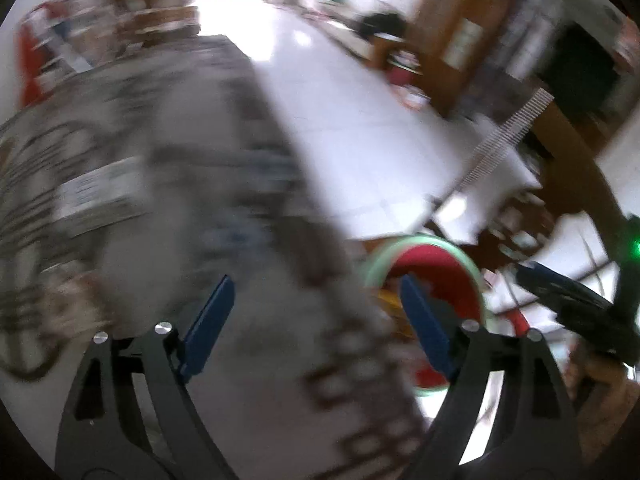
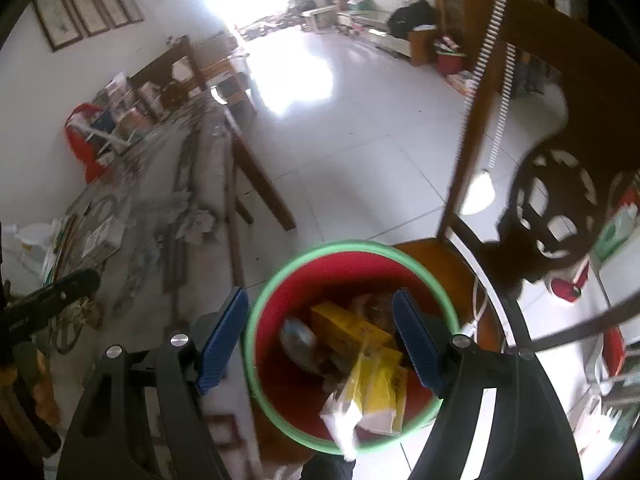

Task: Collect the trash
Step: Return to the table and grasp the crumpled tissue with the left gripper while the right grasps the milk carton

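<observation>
A red bin with a green rim (image 2: pixel 276 280) stands beside the table, right under my right gripper (image 2: pixel 320 336). That gripper is open, with nothing pressed between its blue pads (image 2: pixel 222 340). Inside the bin lie yellow boxes (image 2: pixel 344 324), a clear wrapper (image 2: pixel 298 338) and a yellow and white packet (image 2: pixel 376 392), its lower end blurred. A crumpled paper ball (image 2: pixel 198 222) sits on the table. In the blurred left wrist view my left gripper (image 1: pixel 316 324) is open and empty over the patterned tablecloth (image 1: pixel 240 200), with the bin (image 1: pixel 440 276) to its right.
The long cluttered table (image 2: pixel 160 184) runs back to the left, with boxes and a red bag (image 2: pixel 82 136) at its far end. A carved wooden chair (image 2: pixel 552 208) stands right of the bin. White tiled floor (image 2: pixel 340 120) lies beyond. My left gripper (image 2: pixel 48 292) shows at the left edge.
</observation>
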Demonstrator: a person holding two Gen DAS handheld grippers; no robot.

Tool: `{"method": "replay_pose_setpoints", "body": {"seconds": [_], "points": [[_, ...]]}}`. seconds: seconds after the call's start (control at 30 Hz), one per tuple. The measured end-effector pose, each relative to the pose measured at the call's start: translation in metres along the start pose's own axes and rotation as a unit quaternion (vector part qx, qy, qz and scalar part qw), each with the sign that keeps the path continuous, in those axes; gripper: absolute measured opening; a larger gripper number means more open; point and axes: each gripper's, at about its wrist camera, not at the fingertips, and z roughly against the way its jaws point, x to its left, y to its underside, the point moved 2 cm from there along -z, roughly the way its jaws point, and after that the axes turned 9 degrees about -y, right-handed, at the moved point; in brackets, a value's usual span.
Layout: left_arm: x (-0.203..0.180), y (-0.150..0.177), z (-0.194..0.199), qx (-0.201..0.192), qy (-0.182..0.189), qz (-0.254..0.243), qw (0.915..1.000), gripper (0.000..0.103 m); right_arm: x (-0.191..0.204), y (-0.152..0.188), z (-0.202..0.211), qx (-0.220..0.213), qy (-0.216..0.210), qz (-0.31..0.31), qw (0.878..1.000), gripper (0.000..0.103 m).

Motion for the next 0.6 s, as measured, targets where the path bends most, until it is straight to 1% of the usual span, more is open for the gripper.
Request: {"method": "replay_pose_setpoints", "body": {"seconds": [0.03, 0.07, 0.1, 0.2, 0.27, 0.33, 0.4, 0.5, 0.53, 0.57, 0.6], "points": [[0.027, 0.002, 0.001, -0.002, -0.029, 0.028, 0.9992, 0.084, 0.009, -0.002, -0.004, 0.003, -0.004, 0.009, 1.000, 0.072], [0.045, 0.004, 0.001, -0.003, -0.050, 0.047, 0.9977, 0.084, 0.013, -0.004, -0.008, 0.005, -0.006, 0.015, 1.000, 0.073], [0.067, 0.007, 0.002, -0.005, -0.075, 0.070, 0.9947, 0.084, 0.020, -0.005, -0.011, 0.007, -0.009, 0.022, 1.000, 0.073], [0.113, 0.014, 0.008, -0.009, -0.114, 0.123, 0.9858, 0.085, 0.042, -0.006, -0.020, 0.014, -0.017, 0.042, 0.999, 0.075], [0.141, 0.020, 0.004, 0.004, -0.124, 0.148, 0.9812, 0.085, 0.055, -0.005, -0.026, 0.020, -0.020, 0.055, 0.998, 0.075], [0.155, 0.023, -0.001, 0.014, -0.128, 0.153, 0.9798, 0.085, 0.071, -0.003, -0.032, 0.027, -0.025, 0.066, 0.997, 0.075], [0.162, 0.027, -0.009, 0.024, -0.118, 0.147, 0.9817, 0.085, 0.085, -0.001, -0.036, 0.031, -0.028, 0.075, 0.996, 0.075], [0.165, 0.029, -0.021, 0.032, -0.100, 0.126, 0.9865, 0.085, 0.111, 0.002, -0.046, 0.043, -0.035, 0.098, 0.994, 0.075], [0.167, 0.029, -0.028, 0.040, -0.083, 0.122, 0.9882, 0.075, 0.119, 0.003, -0.049, 0.047, -0.037, 0.107, 0.992, 0.075], [0.170, 0.031, -0.032, 0.049, -0.072, 0.123, 0.9886, 0.053, 0.132, 0.003, -0.054, 0.054, -0.039, 0.124, 0.990, 0.075], [0.172, 0.031, -0.037, 0.059, -0.064, 0.123, 0.9886, 0.047, 0.144, 0.002, -0.058, 0.058, -0.039, 0.140, 0.988, 0.075]]}}
